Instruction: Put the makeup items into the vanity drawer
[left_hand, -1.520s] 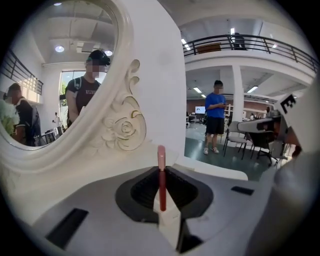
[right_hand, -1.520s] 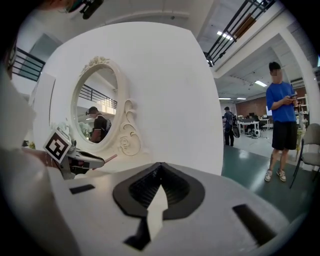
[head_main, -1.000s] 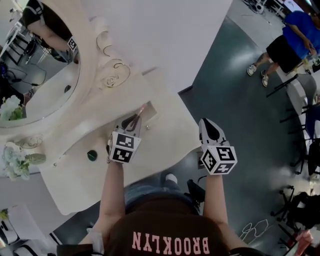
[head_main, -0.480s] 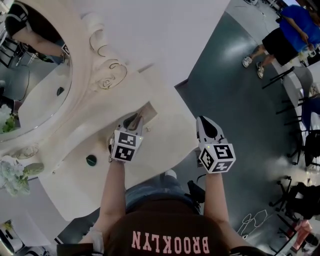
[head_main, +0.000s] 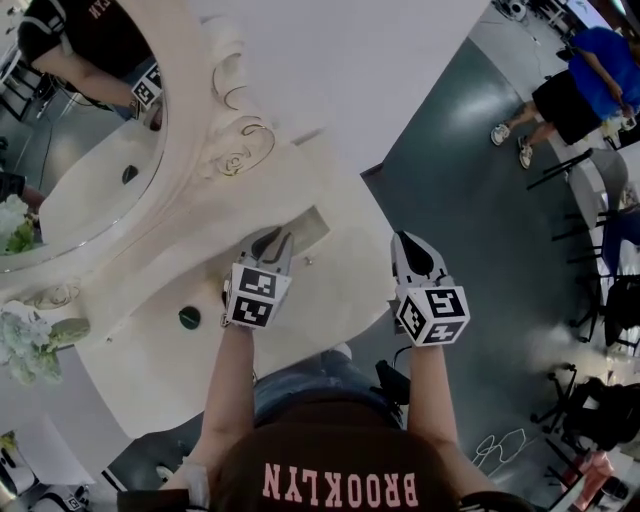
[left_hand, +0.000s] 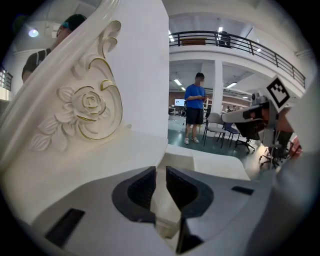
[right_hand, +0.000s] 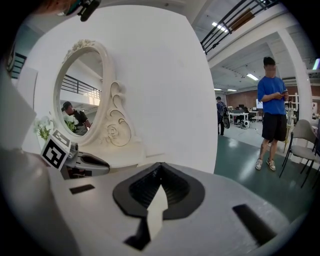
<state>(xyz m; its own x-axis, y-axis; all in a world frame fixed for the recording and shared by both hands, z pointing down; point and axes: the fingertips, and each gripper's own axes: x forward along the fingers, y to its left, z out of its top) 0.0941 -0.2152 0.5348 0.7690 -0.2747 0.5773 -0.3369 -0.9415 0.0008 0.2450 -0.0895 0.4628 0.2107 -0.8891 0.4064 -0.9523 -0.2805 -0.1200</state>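
Observation:
The cream vanity table (head_main: 330, 290) has an open drawer (head_main: 308, 228) in its top right part. My left gripper (head_main: 272, 240) hovers just in front of that drawer. In the left gripper view the drawer (left_hand: 179, 161) lies straight ahead, and the left gripper (left_hand: 161, 172) has its jaws a narrow gap apart with nothing between them. A small dark round makeup item (head_main: 189, 317) sits on the tabletop left of my left arm. My right gripper (head_main: 410, 246) hangs off the table's right edge above the floor. The right gripper (right_hand: 160, 169) is shut and empty.
An oval mirror (head_main: 80, 150) in a carved frame (head_main: 235, 130) stands at the table's back left, with white flowers (head_main: 25, 335) at the left edge. A person in blue (head_main: 580, 90) stands on the grey floor (head_main: 480, 200) to the right, beside chairs.
A slim pinkish thing showed at the drawer by the left jaws' tips a second ago; I do not see it now. The left gripper has drawn back slightly. The right gripper has hardly moved.

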